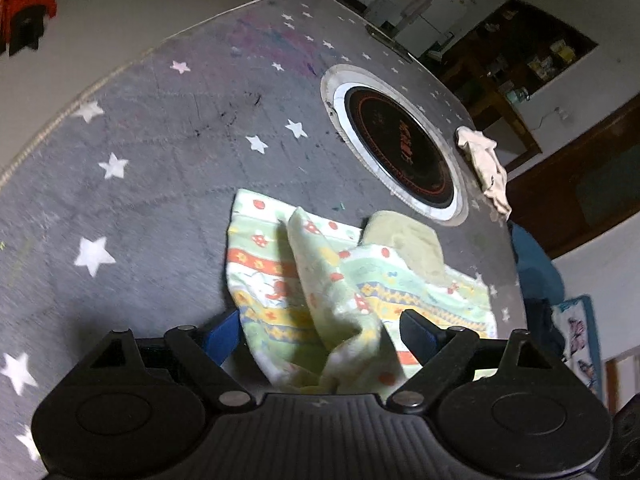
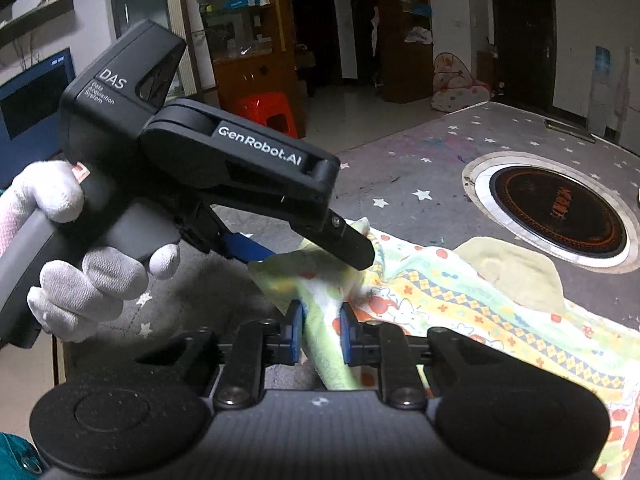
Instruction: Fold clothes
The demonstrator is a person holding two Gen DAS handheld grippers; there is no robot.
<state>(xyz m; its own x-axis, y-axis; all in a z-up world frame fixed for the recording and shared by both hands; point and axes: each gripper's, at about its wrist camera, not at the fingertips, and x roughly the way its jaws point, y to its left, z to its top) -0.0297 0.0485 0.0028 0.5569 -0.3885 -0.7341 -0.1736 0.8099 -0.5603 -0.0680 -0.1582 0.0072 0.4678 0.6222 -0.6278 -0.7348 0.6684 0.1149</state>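
A small pale-green garment [image 1: 280, 276] printed with orange bands, mushrooms and dots lies on the grey star-patterned tablecloth [image 1: 152, 184]. One part of it rises in a ridge toward the left wrist camera. My left gripper [image 1: 320, 334] is open, its fingers wide apart on either side of that ridge. In the right wrist view the garment [image 2: 460, 300] spreads to the right, and my right gripper [image 2: 322, 332] is shut on a bunched edge of it. Just ahead, a white-gloved hand [image 2: 80, 292] holds the left gripper [image 2: 308, 258] over the same cloth.
A round black induction hob [image 1: 400, 144] [image 2: 560, 208] is set into the table beyond the garment. A crumpled cream rag [image 1: 484, 164] lies at the table's right edge. A red stool [image 2: 268, 112] and wooden shelves stand on the floor behind.
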